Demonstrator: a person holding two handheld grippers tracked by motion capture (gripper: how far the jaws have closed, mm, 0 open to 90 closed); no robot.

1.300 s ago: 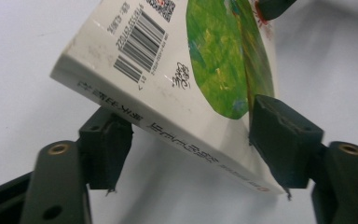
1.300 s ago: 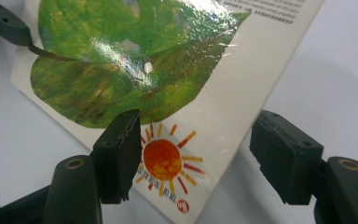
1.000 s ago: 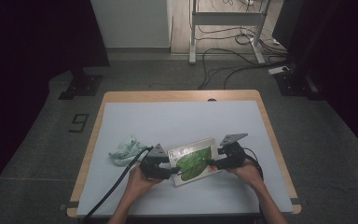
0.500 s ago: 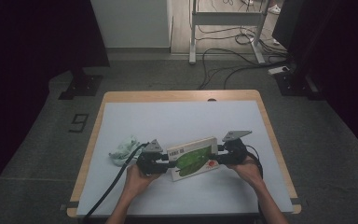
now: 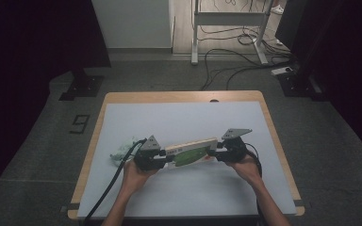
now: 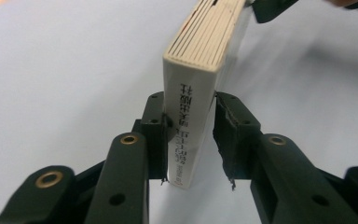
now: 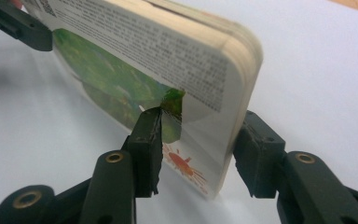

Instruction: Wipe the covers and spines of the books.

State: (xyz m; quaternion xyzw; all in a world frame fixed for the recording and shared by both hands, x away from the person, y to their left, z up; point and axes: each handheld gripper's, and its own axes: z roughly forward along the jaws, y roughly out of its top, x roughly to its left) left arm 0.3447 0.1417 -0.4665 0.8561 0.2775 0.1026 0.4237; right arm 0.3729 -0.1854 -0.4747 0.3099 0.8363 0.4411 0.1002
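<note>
High view: table (image 5: 122,101) with a wooden rim and a pale grey top stands on a dark grey floor in a dim room. A board book (image 5: 191,151) is held near the middle of the table's near half, raised on its long edge, between the left gripper (image 5: 156,157) at its left end and the right gripper (image 5: 220,151) at its right end. Each gripper sits in a hand, forearms entering from the near edge. A crumpled pale green cloth (image 5: 124,150) lies on the table just left of the left gripper. A black cable (image 5: 107,188) trails from the left gripper off the near edge. Beyond the far edge: a metal stand (image 5: 228,28) with loose cables (image 5: 226,66) on the floor, and dark curtains at both sides.

Left gripper view: left gripper (image 6: 189,135) is clamped on the book's (image 6: 200,60) spine end, one jaw on each cover. The white spine carries small dark printed characters, too blurred to read. Thick page edges show at the top.

Right gripper view: right gripper (image 7: 200,140) grips the book's (image 7: 168,79) opposite, rounded corner, both jaws against its covers. The cover shows a green picture, a small red-orange sun figure and a block of fine print, not legible. The left gripper's jaw holds the far end.
</note>
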